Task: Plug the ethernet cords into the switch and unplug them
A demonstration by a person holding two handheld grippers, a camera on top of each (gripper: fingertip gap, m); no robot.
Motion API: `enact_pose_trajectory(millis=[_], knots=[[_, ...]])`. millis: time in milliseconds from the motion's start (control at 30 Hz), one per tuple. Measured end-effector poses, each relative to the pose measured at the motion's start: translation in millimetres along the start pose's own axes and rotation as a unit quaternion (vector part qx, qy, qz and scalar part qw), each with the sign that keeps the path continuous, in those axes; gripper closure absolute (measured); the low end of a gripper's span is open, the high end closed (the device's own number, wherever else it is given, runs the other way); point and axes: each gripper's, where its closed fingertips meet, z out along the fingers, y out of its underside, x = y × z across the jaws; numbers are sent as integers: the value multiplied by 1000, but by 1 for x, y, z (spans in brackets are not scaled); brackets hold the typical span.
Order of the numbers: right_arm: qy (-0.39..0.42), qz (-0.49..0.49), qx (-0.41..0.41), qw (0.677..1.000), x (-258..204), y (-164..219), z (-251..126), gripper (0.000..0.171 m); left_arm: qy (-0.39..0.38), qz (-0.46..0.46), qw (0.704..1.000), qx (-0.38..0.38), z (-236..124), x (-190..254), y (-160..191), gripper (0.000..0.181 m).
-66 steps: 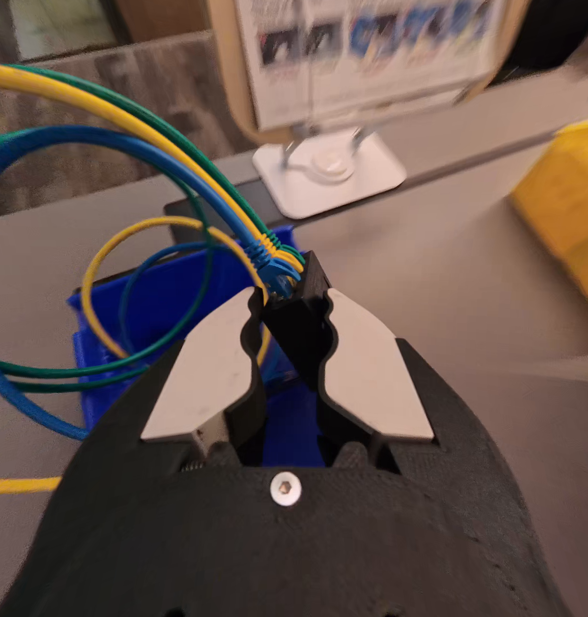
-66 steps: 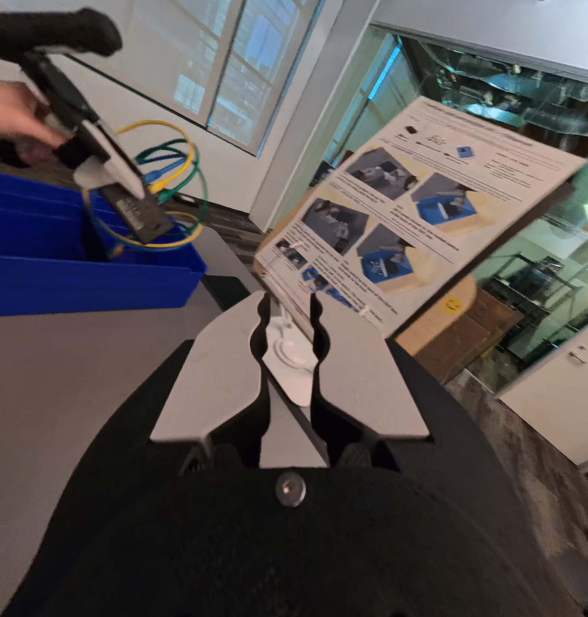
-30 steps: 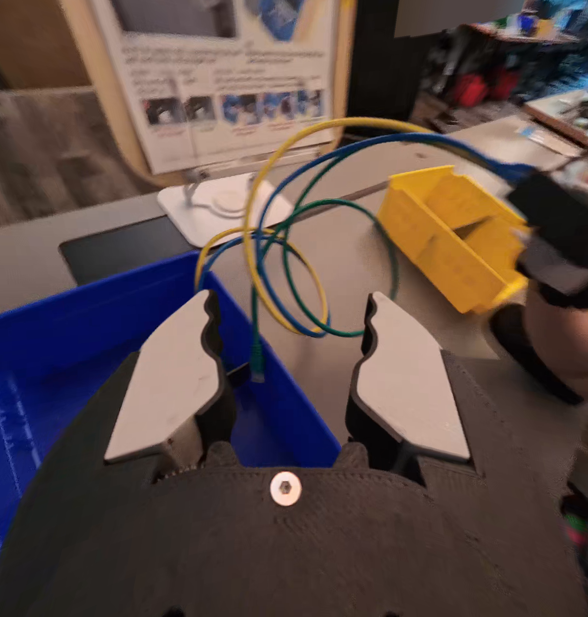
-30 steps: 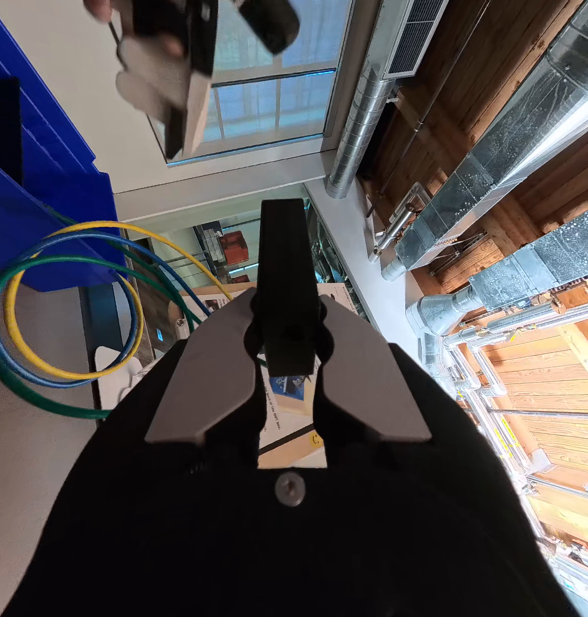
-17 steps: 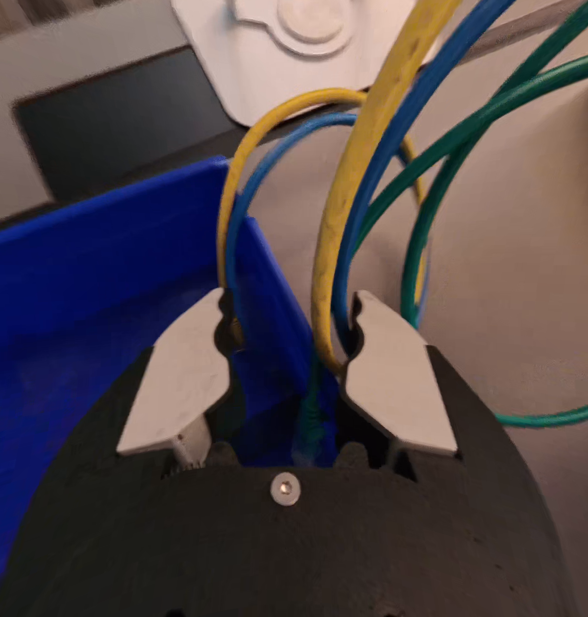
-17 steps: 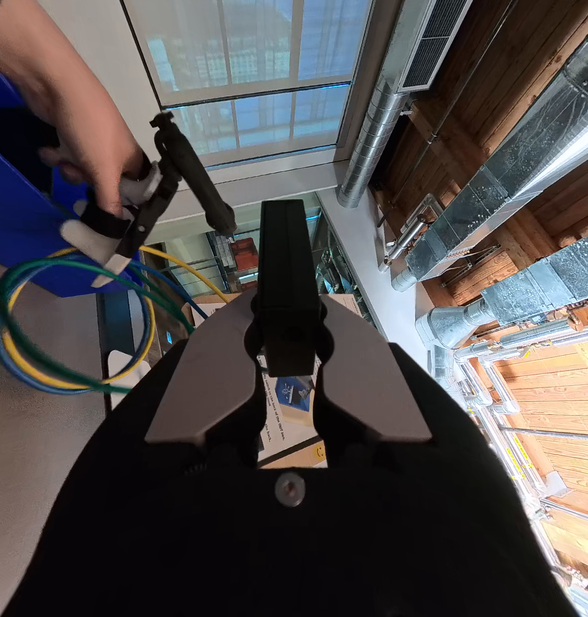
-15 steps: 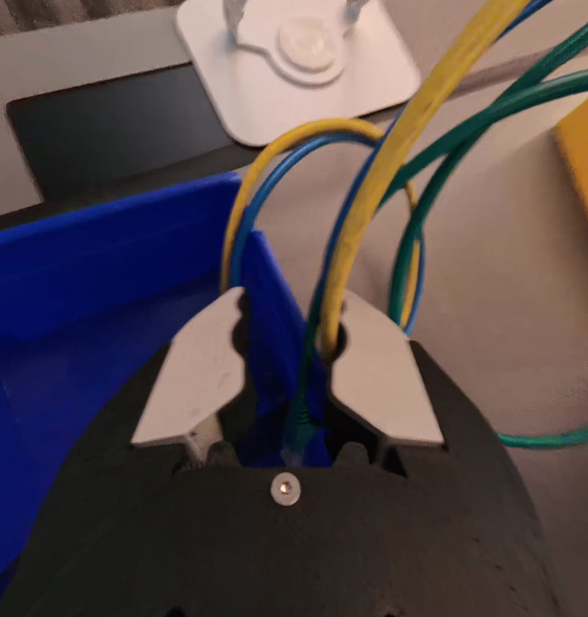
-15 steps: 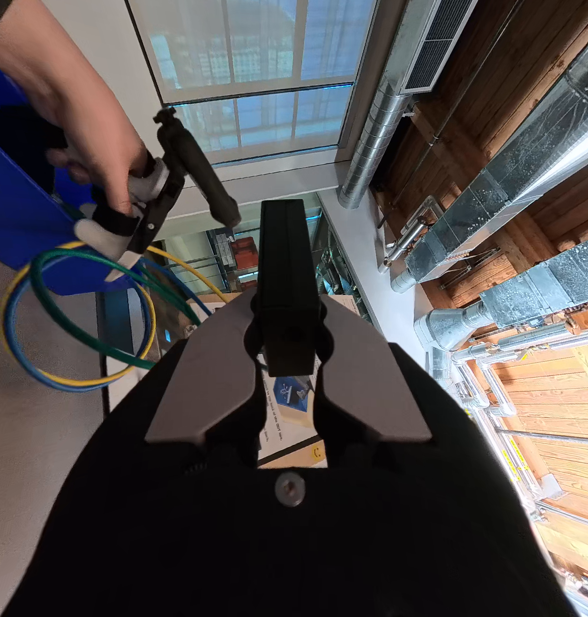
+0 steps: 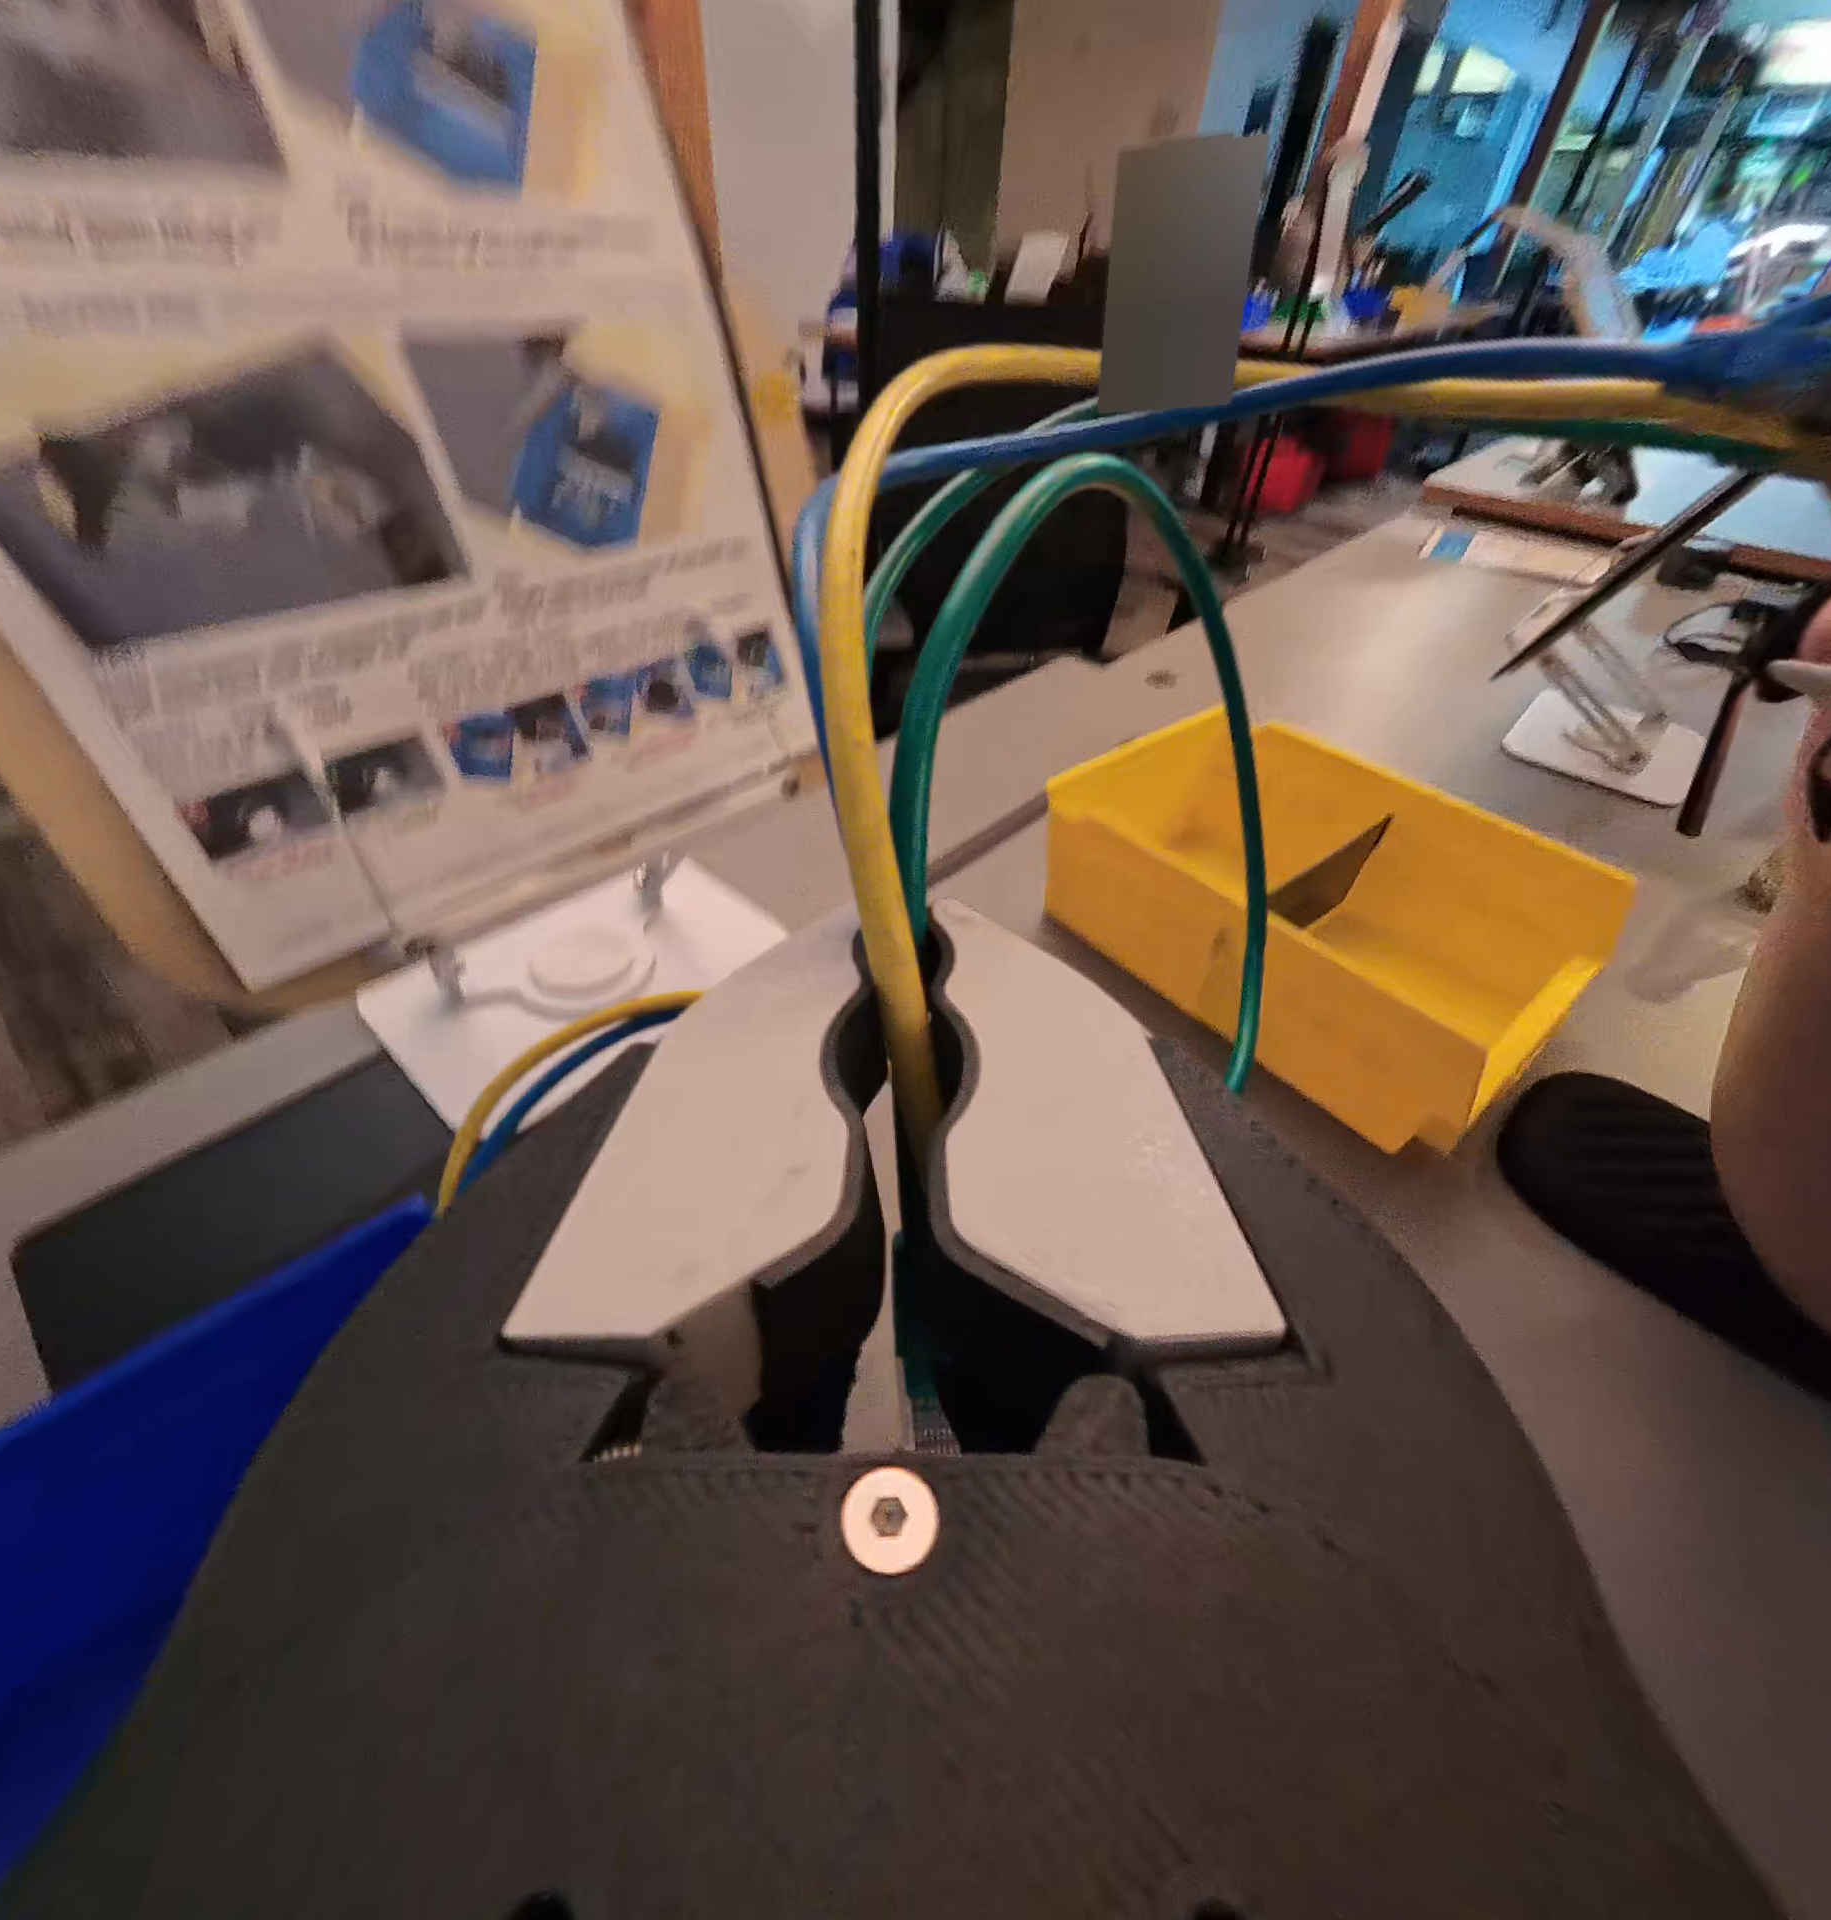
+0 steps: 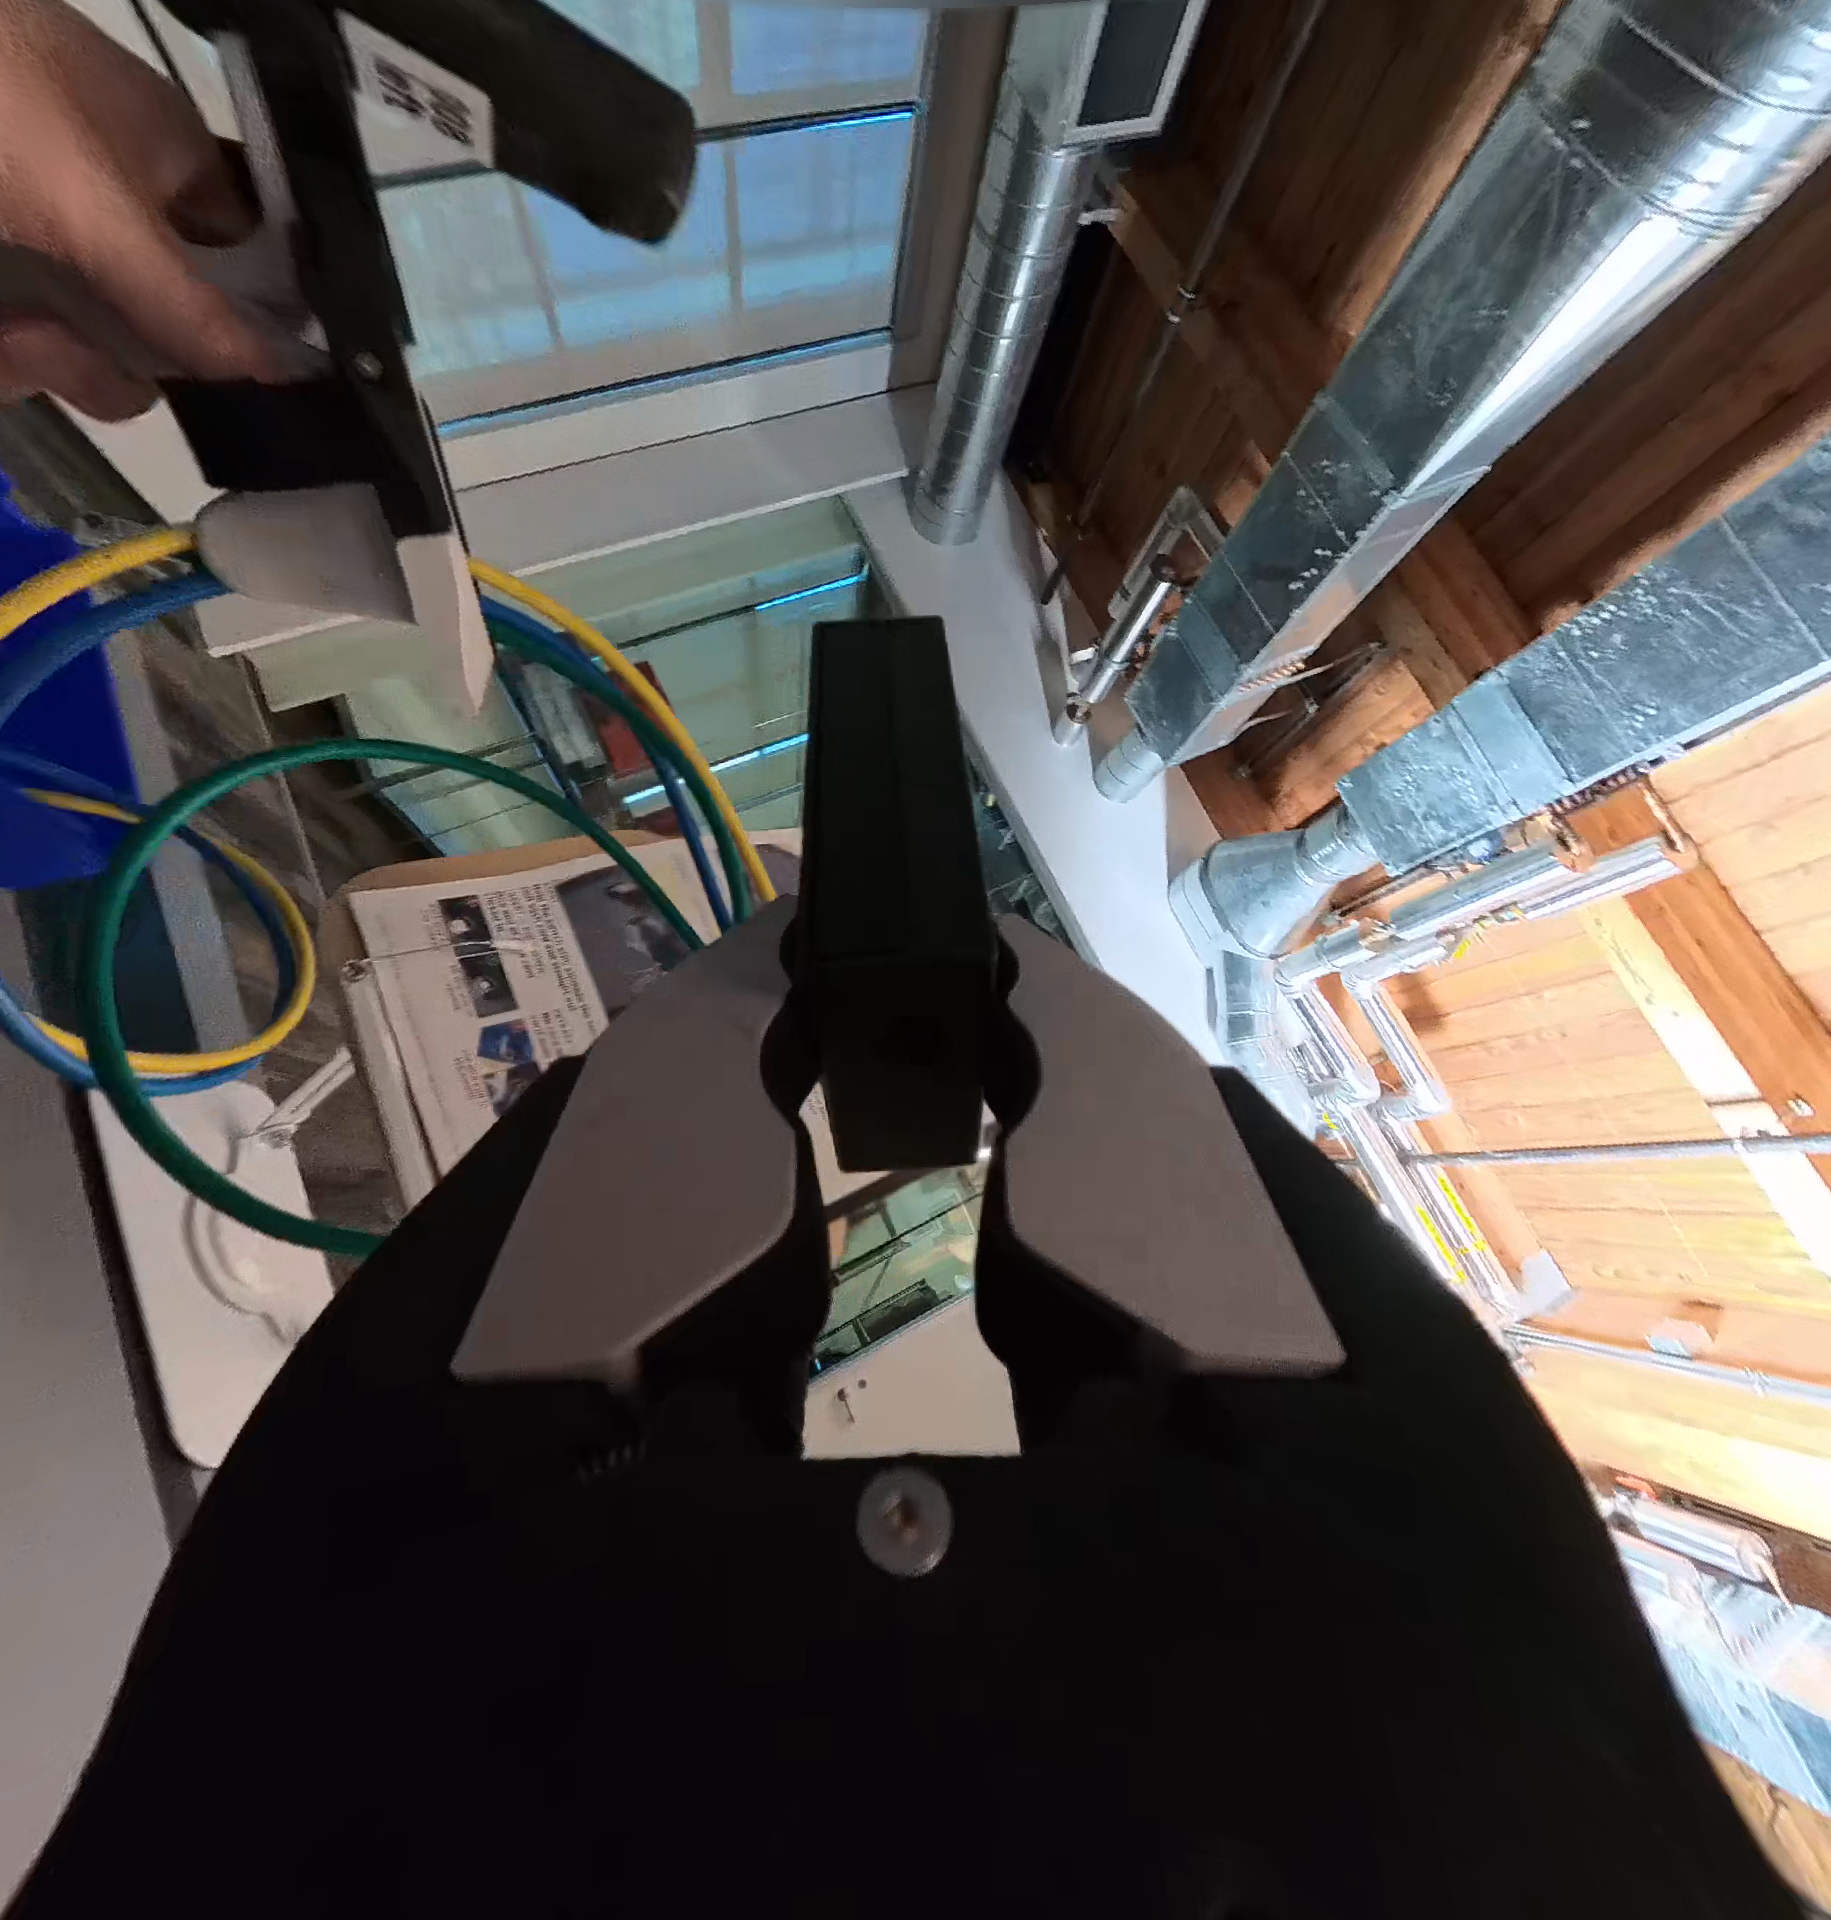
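Note:
My left gripper (image 9: pixel 895 925) is shut on the ethernet cords: the yellow cord (image 9: pixel 849 623) is pinched at the fingertips, and the green plug (image 9: pixel 916 1340) sits deeper between the jaws. The green cord (image 9: pixel 1238 727) and blue cord (image 9: pixel 1098 426) loop up and run right with the yellow one. My right gripper (image 10: pixel 890 935) is shut on the black switch (image 10: pixel 885 831), which sticks out past the fingertips. The right wrist view also shows the left gripper (image 10: pixel 454 623) at upper left, held by a hand, with the cord loops (image 10: pixel 371 750) beside it. The switch's ports are hidden.
A yellow bin (image 9: pixel 1306 956) stands on the grey table (image 9: pixel 1669 1507) to the right. A blue bin (image 9: pixel 111 1507) is at lower left. A printed sign (image 9: pixel 371 520) on a white stand (image 9: pixel 578 966) stands behind. A hand (image 9: pixel 1804 935) is at the right edge. The gap from one gripper's tips to the other's is roughly 20 centimeters.
My left gripper went from open, dipped to the blue bin's rim, closed on the cords and rose with them. My right gripper kept its hold on the switch.

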Motion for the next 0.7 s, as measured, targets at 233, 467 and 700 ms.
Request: enact_pose_trajectory(millis=[233,467,700], knots=[[28,-9,-6,1000,36,-11,-22,142,11,54,993,103,-33,55,-49,179],[-91,12,-86,992,0,22,-14,142,77,-100,988,-85,41,34,50,177],[-207,9,-192,959,-76,84,9,142,-23,-51,982,-178,67,-17,109,118]])
